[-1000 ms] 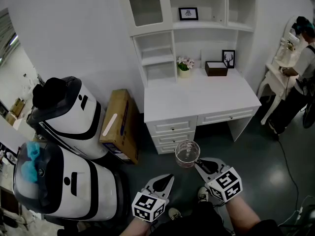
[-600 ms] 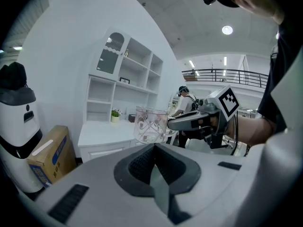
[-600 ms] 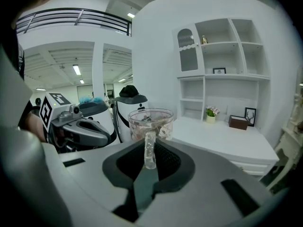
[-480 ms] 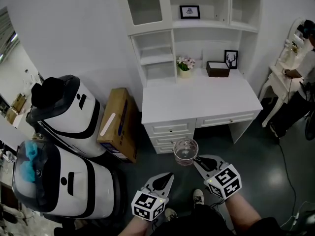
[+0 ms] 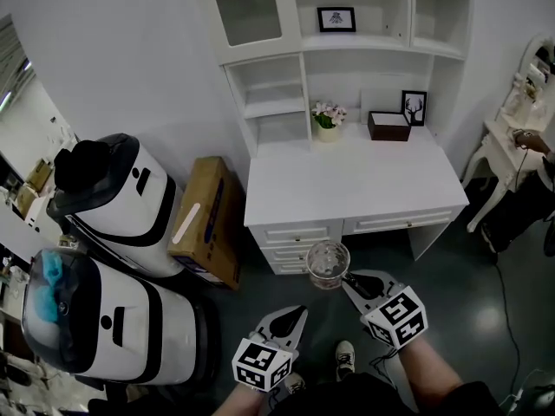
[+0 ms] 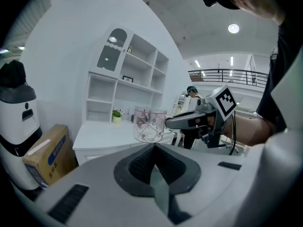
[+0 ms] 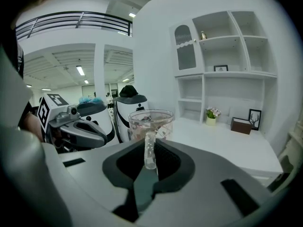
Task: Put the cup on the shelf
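Note:
A clear glass cup [image 5: 327, 264] with a pink flower print hangs in the air in front of the white desk [image 5: 351, 180]. My right gripper [image 5: 349, 282] is shut on its handle [image 7: 149, 149], and the cup [image 7: 150, 123] stands upright just past the jaws. My left gripper [image 5: 293, 317] is lower left of the cup, shut and holding nothing. From the left gripper view the cup [image 6: 149, 123] shows ahead with the right gripper [image 6: 166, 122] behind it. The white shelf unit [image 5: 338, 55] rises at the back of the desk.
On the desk stand a small flower pot [image 5: 326, 120], a brown box [image 5: 388, 126] and a deer picture [image 5: 414, 107]. A cardboard box [image 5: 203, 219] leans left of the desk. Two white robot-like machines [image 5: 121, 198] stand at left. A person's arm [image 5: 533, 141] shows at right.
The view has shifted a little, with the desk now slightly lower and nearer in the head view. The right gripper still holds the cup; both grippers keep their places.

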`<state>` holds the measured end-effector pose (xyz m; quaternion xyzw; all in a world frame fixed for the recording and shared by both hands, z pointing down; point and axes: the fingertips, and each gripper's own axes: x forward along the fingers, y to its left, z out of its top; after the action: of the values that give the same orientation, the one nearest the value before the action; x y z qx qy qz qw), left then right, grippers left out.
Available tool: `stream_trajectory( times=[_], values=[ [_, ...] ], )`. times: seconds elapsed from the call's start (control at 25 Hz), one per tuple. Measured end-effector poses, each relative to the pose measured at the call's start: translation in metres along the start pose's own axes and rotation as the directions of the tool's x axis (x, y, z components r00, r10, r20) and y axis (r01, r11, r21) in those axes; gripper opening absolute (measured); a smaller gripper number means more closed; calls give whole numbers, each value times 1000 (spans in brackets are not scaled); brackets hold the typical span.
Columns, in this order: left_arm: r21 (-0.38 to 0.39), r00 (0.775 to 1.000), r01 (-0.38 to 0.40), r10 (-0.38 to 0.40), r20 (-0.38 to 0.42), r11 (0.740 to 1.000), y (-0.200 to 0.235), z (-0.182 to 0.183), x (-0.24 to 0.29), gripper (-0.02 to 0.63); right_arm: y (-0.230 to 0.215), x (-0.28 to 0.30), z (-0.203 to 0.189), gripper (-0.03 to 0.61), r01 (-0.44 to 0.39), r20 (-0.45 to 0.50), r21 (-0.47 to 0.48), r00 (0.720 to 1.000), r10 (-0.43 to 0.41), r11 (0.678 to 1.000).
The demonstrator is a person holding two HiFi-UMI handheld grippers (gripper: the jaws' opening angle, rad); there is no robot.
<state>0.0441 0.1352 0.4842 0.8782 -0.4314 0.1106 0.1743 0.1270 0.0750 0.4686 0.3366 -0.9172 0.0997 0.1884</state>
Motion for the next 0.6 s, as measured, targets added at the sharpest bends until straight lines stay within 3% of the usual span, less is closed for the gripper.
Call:
stream_trajectory(
  times=[0.6],
  values=[
    [-9,998,-63,63,1,998,-7,23,68,5,-79,6,6,38,-45,12,-31,999,45,999]
  ],
)
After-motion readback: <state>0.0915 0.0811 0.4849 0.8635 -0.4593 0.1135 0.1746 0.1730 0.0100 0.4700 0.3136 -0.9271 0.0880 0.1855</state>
